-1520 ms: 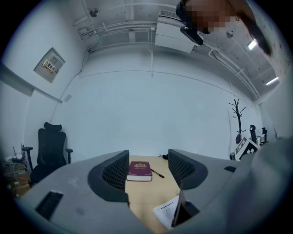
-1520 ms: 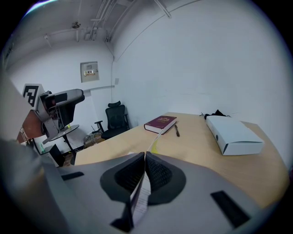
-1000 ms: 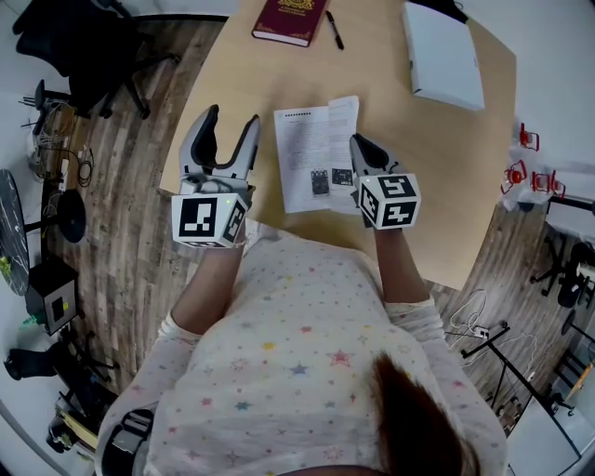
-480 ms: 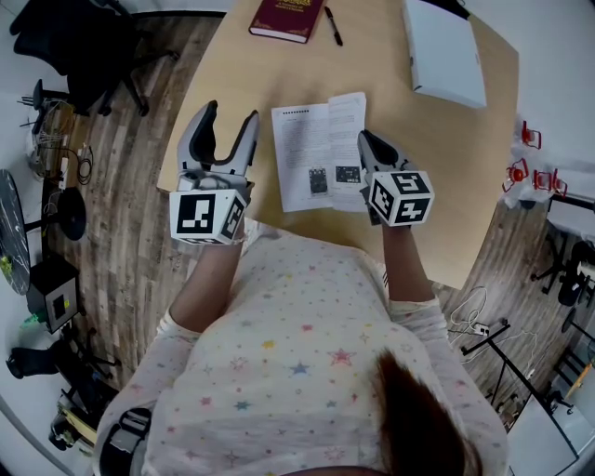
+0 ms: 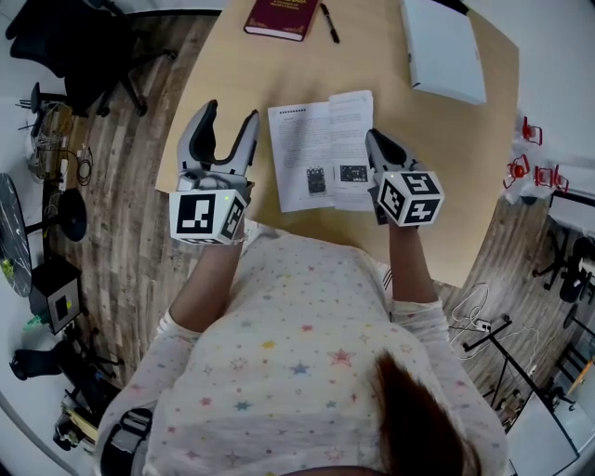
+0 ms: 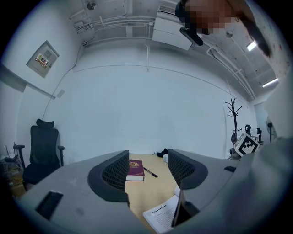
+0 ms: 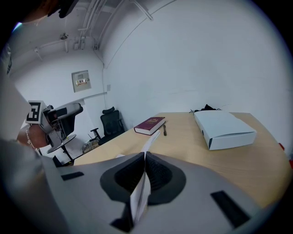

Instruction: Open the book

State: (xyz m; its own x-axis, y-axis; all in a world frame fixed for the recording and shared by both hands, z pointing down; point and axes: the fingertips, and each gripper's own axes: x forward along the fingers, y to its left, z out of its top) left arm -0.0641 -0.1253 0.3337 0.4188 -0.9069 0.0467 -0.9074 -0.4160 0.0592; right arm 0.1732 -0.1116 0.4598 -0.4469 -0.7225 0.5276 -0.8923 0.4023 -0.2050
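A thin white printed booklet (image 5: 316,149) lies on the light wooden table (image 5: 372,65) near its front edge. My right gripper (image 5: 374,143) is at the booklet's right side, shut on its right-hand leaf (image 7: 139,197), which runs edge-on between the jaws. The booklet shows two printed pages, spread almost flat. My left gripper (image 5: 231,119) hangs open to the left of the booklet, over the table's left rim, holding nothing. In the left gripper view the booklet's corner (image 6: 161,217) shows low between the open jaws of that gripper (image 6: 147,171).
A maroon hardback book (image 5: 277,17) and a black pen (image 5: 328,22) lie at the table's far edge. A white flat box (image 5: 443,51) sits at the far right. A black office chair (image 5: 84,46) stands on the wooden floor to the left.
My right gripper has moved to the right with the leaf, and the booklet has spread wider and flatter. The left gripper has stayed in place, open.
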